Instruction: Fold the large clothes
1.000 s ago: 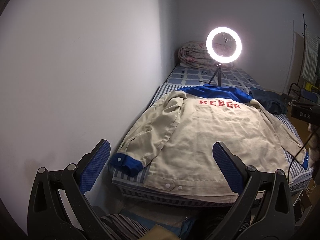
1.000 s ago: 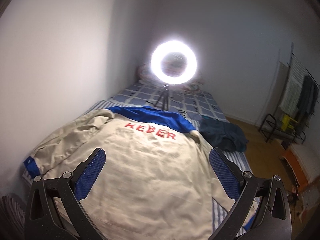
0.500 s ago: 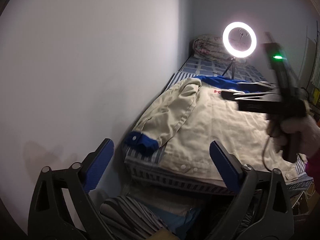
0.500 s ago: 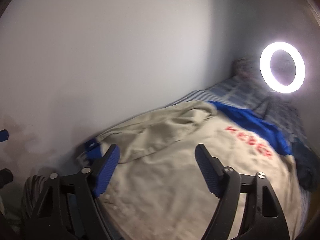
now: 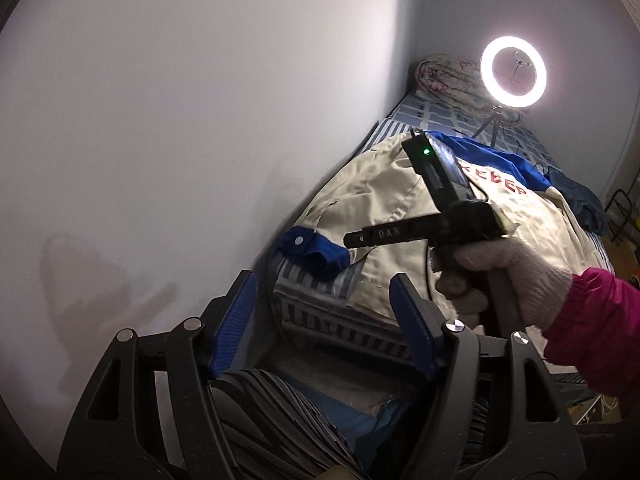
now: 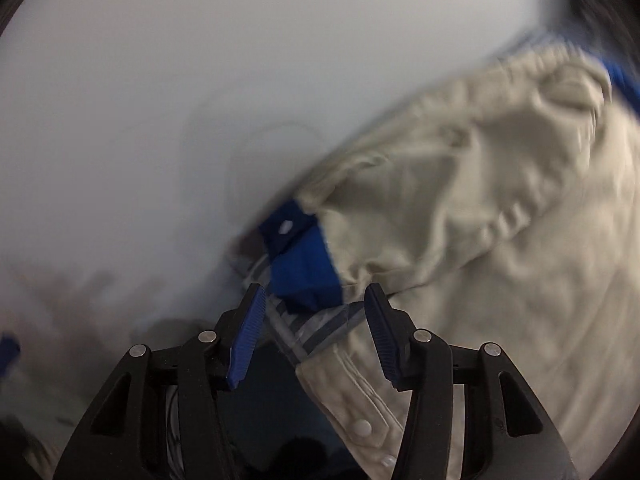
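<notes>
A beige jacket (image 5: 384,192) with a blue collar and red lettering lies back-up on the bed. Its left sleeve ends in a blue cuff (image 6: 304,268) at the bed's near corner by the wall. My right gripper (image 6: 314,320) hovers just short of that cuff with its jaws closing; the pads touch no cloth. The left wrist view shows the right gripper (image 5: 352,240) held by a gloved hand (image 5: 500,272) over the sleeve. My left gripper (image 5: 324,312) hangs before the bed corner, jaws closing, nothing between them.
A white wall (image 5: 180,140) runs close along the bed's left side. A lit ring light (image 5: 513,72) on a tripod and a rolled quilt (image 5: 444,76) sit at the far end. A dark blue garment (image 5: 576,196) lies at the jacket's right. Striped sheet (image 5: 320,316) covers the mattress edge.
The right gripper swung left and down from over the jacket's back to the blue cuff and came into the left wrist view. Both grippers' jaws narrowed. The left gripper drifted down toward the bed corner.
</notes>
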The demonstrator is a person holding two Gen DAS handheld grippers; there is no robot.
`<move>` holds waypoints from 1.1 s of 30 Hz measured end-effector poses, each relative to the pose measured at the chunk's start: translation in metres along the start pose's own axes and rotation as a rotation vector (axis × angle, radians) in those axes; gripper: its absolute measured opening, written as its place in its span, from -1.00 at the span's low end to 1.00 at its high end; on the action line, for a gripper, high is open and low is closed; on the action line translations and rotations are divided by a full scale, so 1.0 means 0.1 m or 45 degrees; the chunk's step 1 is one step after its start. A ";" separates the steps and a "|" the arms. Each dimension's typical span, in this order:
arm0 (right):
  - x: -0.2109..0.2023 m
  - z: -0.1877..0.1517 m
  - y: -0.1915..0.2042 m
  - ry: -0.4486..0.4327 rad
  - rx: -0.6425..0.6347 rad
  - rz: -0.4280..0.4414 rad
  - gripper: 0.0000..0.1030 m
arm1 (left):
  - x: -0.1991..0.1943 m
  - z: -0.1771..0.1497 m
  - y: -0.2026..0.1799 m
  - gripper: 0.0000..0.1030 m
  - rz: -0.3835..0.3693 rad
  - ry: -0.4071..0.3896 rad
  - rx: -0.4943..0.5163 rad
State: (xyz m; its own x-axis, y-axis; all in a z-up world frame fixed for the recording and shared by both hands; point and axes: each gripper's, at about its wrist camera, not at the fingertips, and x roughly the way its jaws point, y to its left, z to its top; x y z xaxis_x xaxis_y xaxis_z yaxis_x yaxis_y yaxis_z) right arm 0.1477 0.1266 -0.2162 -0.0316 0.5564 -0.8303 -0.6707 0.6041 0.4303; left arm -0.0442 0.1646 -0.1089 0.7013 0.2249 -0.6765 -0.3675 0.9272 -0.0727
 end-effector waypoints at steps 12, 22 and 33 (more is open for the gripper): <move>0.29 -0.13 -0.53 0.042 0.508 0.143 -0.02 | 0.08 0.00 0.03 0.35 0.000 0.004 -0.026; 0.10 0.01 -0.56 -0.025 0.559 0.194 -0.88 | 0.16 0.04 0.03 -0.12 -0.012 0.028 -0.058; -1.05 -0.18 -0.65 -0.139 0.465 0.156 -0.89 | 0.64 0.17 -0.22 -0.12 -0.150 0.108 -0.057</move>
State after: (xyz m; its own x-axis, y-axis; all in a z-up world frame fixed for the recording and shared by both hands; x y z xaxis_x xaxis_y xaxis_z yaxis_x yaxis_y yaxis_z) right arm 0.1814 0.0191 -0.1632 -0.0025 0.6823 -0.7310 -0.3589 0.6817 0.6375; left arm 0.0189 0.1636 -0.1381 0.6877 0.0872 -0.7208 -0.3137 0.9310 -0.1867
